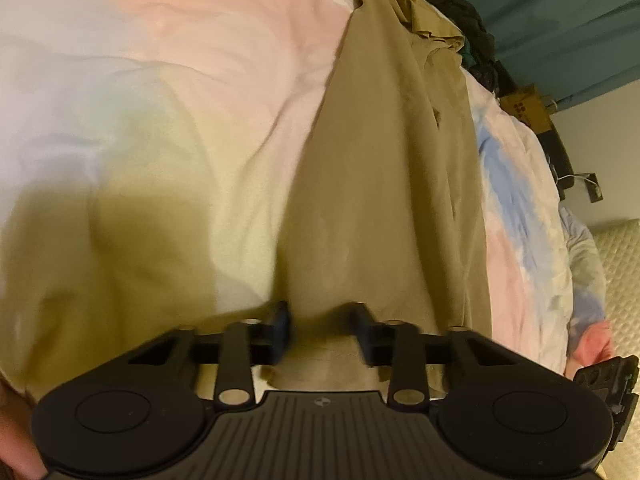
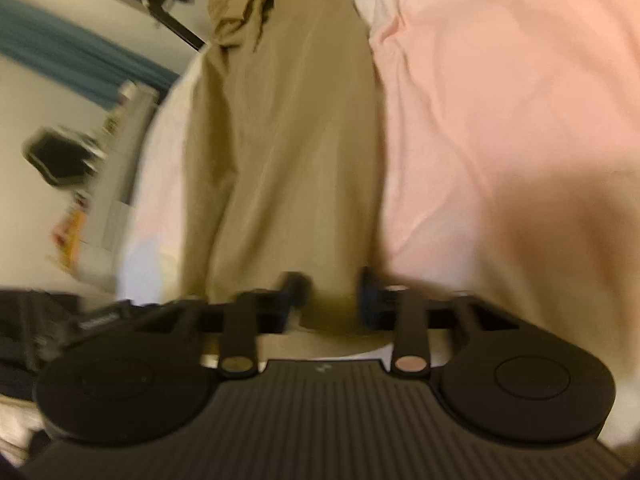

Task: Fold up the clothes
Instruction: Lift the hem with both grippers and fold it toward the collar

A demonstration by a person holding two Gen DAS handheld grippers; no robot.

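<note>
Pastel bedspread [image 1: 180, 100] carries tan trousers [image 1: 380, 180]; beyond them, dark clothes [image 1: 460, 4]; left gripper [image 1: 320, 330] and right gripper [image 2: 330, 300] each pinch trouser fabric.

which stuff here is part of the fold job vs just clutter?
In play:
- khaki garment, stretched along the bed
- left hand-held gripper, fingers either side of the garment's near end
- right hand-held gripper, same at its end

Lying about:
- pastel bedcover underneath
- dark clothes pile at the far end
- cardboard box
- teal curtain
</note>
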